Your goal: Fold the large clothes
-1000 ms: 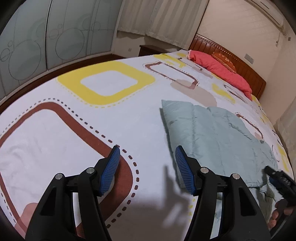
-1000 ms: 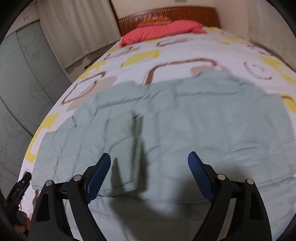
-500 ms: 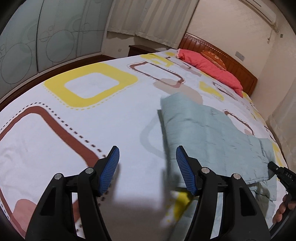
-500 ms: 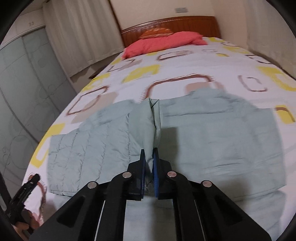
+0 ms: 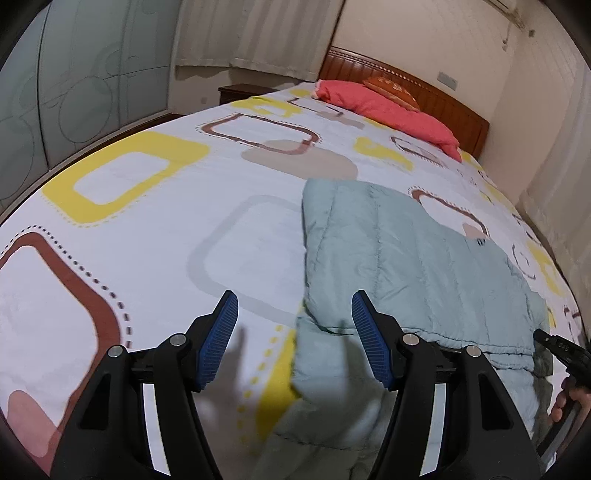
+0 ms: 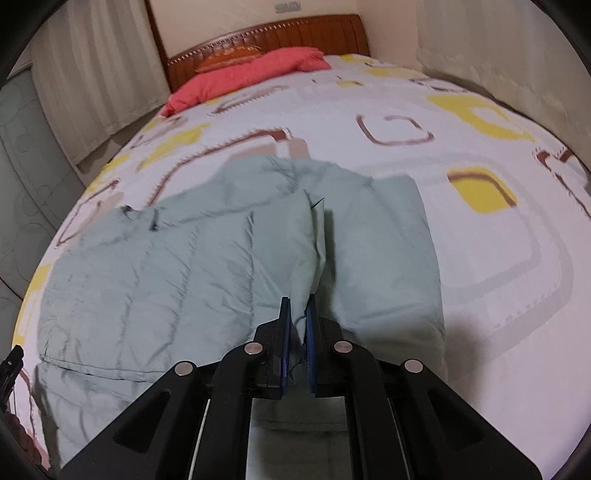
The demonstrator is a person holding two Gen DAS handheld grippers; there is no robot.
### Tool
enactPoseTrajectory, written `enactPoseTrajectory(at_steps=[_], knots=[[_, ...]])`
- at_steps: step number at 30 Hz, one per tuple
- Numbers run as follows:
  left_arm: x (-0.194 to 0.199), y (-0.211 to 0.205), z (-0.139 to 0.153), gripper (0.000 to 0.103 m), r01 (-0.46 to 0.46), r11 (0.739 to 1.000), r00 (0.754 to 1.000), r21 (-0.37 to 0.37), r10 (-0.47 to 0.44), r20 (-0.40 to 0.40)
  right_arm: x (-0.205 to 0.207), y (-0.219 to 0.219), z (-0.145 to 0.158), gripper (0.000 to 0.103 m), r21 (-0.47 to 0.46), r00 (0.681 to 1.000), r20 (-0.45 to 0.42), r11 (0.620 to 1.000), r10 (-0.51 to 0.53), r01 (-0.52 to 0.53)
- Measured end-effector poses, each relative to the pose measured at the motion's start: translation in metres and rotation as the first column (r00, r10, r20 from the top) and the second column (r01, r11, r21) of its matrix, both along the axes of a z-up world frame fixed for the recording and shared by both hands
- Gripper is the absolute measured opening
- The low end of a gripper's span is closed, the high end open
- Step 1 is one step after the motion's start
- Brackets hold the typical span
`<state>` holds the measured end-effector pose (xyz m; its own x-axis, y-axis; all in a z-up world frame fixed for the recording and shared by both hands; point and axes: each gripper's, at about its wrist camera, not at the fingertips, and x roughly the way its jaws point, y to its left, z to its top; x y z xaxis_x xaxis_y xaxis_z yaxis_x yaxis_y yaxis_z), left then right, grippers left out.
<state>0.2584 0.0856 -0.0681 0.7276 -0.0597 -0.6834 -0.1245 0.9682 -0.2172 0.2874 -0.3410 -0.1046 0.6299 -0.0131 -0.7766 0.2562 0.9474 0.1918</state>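
One tongs (image 6: 297, 328) pinching jacket (image 6: 155, 280)

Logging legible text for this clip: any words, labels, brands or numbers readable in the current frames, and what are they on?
Nothing reads with certainty.
Right gripper, seen at the edge of the left wrist view: small pale marks, possibly digits, too small to read.
Jacket: a small dark mark near its collar, too small to tell.
Wall plate above the headboard: blurred, no text legible.
Bedsheet: only printed shapes, no lettering.
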Motion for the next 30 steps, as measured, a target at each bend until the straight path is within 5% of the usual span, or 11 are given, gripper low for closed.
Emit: enactPoseTrajectory(at_steps=[4,8,12,15,19,25,30], knots=[[0.004,-0.012,-0.003,0.064,0.025,0.999,1.000,0.019,-0.025,-0.012,-0.004,-0.008,-0.008,0.011,0.040,1.000,-0.010,0.999,0.007,-0.007],[0.008,-0.021,-0.003,0.064,0.053,0.998,0.999,0.040,-0.052,-0.013,-0.014,-0.011,0.002,0.056,0.069,1.000,0.005,0.997,-0.019,0.019],[0.012,-0.026,0.000,0.064,0.065,0.997,0.998,0.033,-0.064,-0.009,-0.026,-0.004,0.024,0.056,-0.012,0.995,0.073,0.998,-0.064,0.065],[0.021,-0.034,0.001,0.064,0.072,0.997,0.997,0.033,-0.072,-0.005,-0.020,0.006,0.029,0.054,0.020,0.996,0.088,1.000,-0.025,0.023],[0.032,-0.041,-0.003,0.064,0.050,0.998,0.999,0.036,-0.050,0.002,-0.004,0.039,0.016,0.052,0.011,0.995,0.057,0.996,0.084,-0.085],[0.054,-0.038,-0.043,0.063,0.022,0.998,0.992,0.064,-0.014,-0.126,0.006,0.062,-0.025,0.052,-0.064,0.994,-0.029,0.992,0.105,-0.107],[0.036,-0.035,-0.015,0.061,-0.009,0.997,0.999,0.076,0.011,-0.037,0.004,0.055,-0.003,0.052,-0.028,0.996,0.005,0.995,0.093,-0.093]])
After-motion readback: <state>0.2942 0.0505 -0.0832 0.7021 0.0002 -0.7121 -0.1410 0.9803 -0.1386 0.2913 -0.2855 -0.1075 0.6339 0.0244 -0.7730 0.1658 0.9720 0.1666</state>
